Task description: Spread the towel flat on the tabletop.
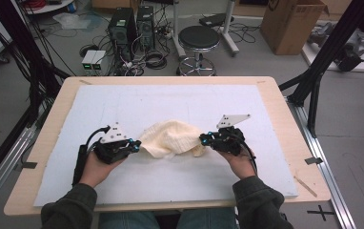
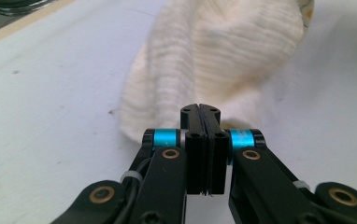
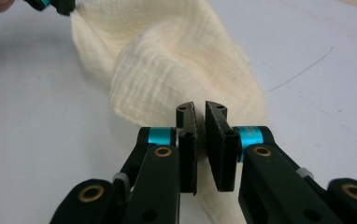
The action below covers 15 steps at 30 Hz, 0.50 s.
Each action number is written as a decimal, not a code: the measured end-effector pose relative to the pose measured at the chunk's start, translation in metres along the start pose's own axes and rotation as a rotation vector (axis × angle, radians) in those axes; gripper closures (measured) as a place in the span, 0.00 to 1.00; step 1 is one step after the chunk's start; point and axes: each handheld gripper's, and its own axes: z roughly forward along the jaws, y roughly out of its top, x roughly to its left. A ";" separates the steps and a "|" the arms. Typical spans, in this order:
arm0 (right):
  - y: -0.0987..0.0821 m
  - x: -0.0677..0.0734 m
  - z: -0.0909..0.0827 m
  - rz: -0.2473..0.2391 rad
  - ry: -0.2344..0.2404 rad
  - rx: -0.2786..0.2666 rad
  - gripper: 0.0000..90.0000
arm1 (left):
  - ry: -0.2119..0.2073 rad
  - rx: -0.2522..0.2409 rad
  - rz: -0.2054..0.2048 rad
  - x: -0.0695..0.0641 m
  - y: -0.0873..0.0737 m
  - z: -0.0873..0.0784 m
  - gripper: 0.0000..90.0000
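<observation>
Gripping the cream cloth [image 1: 170,138] at both ends, I have the left tool [image 1: 136,146] clamped fully shut on its left edge and the right tool [image 1: 205,139] pinched on its right edge, the jaws parted only by the fabric between them. The cloth hangs bunched and sagging between the two tools, lifted a little over the pale blue mat [image 1: 123,102] near the middle of the bench [image 1: 56,109], with its low folds touching the mat.
</observation>
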 end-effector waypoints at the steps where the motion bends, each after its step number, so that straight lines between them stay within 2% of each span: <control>1: 0.001 0.000 -0.001 -0.006 0.000 -0.003 0.92 | -0.002 -0.014 -0.005 0.002 -0.001 -0.004 0.98; 4: 0.002 0.003 -0.004 -0.007 0.018 -0.001 0.92 | 0.009 -0.034 -0.013 0.008 -0.003 -0.016 0.98; 5: 0.002 0.007 -0.005 -0.005 0.059 -0.001 0.92 | 0.018 -0.042 -0.019 0.011 -0.005 -0.022 0.98; 8: 0.001 0.014 -0.003 -0.024 0.076 0.014 0.92 | 0.024 -0.038 -0.029 0.016 -0.009 -0.024 0.98; 9: -0.002 0.019 0.002 -0.025 0.118 0.036 0.91 | 0.030 -0.031 -0.032 0.018 -0.011 -0.024 0.98; 12: -0.004 0.024 0.009 -0.037 0.145 0.061 0.88 | 0.038 -0.002 -0.059 0.021 -0.019 -0.019 0.97; 14: -0.007 0.027 0.014 -0.043 0.169 0.062 0.84 | 0.030 -0.002 -0.075 0.023 -0.023 -0.018 0.90; 15: -0.007 0.028 0.015 -0.047 0.166 0.063 0.82 | 0.032 -0.011 -0.089 0.023 -0.025 -0.018 0.85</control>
